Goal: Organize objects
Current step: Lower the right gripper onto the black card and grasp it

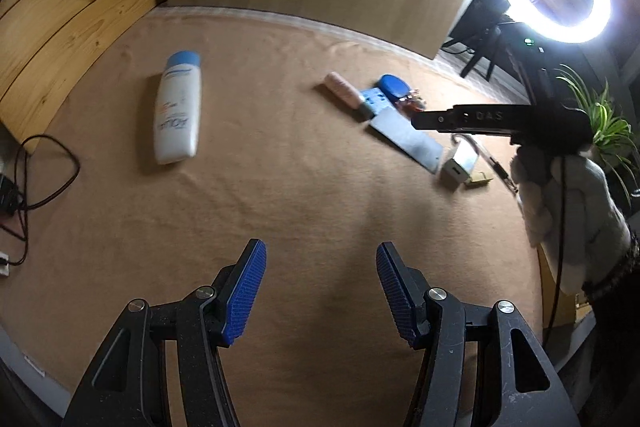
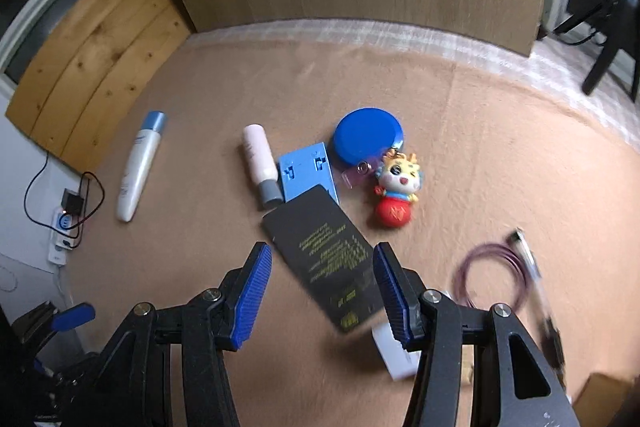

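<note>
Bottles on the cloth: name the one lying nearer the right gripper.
The small pale pink bottle with the grey cap, lying against the light blue card. The bigger white bottle with the blue cap lies alone, farther left of the right gripper.

In the right wrist view, a large bottle (image 2: 141, 167) lies at centre left. A small bottle (image 2: 260, 163) lies beside a plastic plate (image 2: 306, 171), which a dark booklet (image 2: 328, 259) overlaps. A round case (image 2: 368, 141) and toy figure (image 2: 396, 191) lie right; a cable (image 2: 492, 275) lies lower right.

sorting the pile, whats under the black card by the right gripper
The black card lies over the near corner of the light blue plastic piece; its near end overlaps a white box. Anything else beneath it is covered and cannot be seen.
</note>
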The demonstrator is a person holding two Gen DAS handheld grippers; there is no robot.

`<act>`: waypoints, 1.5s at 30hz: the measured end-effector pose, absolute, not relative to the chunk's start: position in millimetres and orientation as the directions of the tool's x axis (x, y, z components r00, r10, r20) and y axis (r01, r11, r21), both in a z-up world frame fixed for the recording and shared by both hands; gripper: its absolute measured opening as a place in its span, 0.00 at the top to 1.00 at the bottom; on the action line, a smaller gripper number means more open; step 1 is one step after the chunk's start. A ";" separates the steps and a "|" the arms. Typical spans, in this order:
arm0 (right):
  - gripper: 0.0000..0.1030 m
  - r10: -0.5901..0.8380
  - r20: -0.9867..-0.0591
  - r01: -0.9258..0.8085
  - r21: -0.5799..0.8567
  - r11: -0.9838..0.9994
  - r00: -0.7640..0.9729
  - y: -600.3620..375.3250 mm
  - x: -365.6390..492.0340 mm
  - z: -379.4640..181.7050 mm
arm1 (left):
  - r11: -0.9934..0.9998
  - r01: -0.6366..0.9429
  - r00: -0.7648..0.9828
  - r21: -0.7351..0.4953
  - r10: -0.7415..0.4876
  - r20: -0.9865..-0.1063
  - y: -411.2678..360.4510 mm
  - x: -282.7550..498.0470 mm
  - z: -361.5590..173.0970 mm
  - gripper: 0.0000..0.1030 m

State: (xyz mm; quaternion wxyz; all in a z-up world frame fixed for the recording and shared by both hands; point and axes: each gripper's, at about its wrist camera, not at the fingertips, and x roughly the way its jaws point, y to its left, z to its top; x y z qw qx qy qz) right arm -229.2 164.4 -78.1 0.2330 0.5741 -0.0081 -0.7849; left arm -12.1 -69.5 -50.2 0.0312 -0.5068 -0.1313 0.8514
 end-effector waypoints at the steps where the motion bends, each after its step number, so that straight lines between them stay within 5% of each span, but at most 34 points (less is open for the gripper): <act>1: 0.52 -0.368 -0.902 0.353 0.276 -0.894 -0.227 163.3 -232.3 -82.2 | -0.963 0.085 -0.483 -0.254 0.184 -0.856 -71.4 -11.4 -51.1 0.41; 22: 0.51 -0.349 -0.929 0.430 0.268 -0.862 -0.119 137.0 -218.4 -94.5 | -0.959 0.083 -0.475 -0.270 0.200 -0.857 -72.6 -12.7 -54.1 0.41; 28: 0.38 -0.235 -0.960 0.551 0.117 -0.826 -0.150 110.0 -193.9 -96.6 | -0.958 0.082 -0.472 -0.276 0.207 -0.857 -71.6 -14.9 -54.9 0.41; 34: 0.38 -0.153 -0.972 0.600 0.015 -0.800 -0.181 96.3 -180.8 -99.4 | -0.957 0.084 -0.473 -0.278 0.208 -0.856 -71.5 -15.7 -55.2 0.41; 45: 0.56 -0.191 -0.966 0.566 0.062 -0.822 -0.172 108.2 -167.6 -93.6 | -0.956 0.080 -0.475 -0.283 0.213 -0.854 -70.2 -16.9 -55.4 0.41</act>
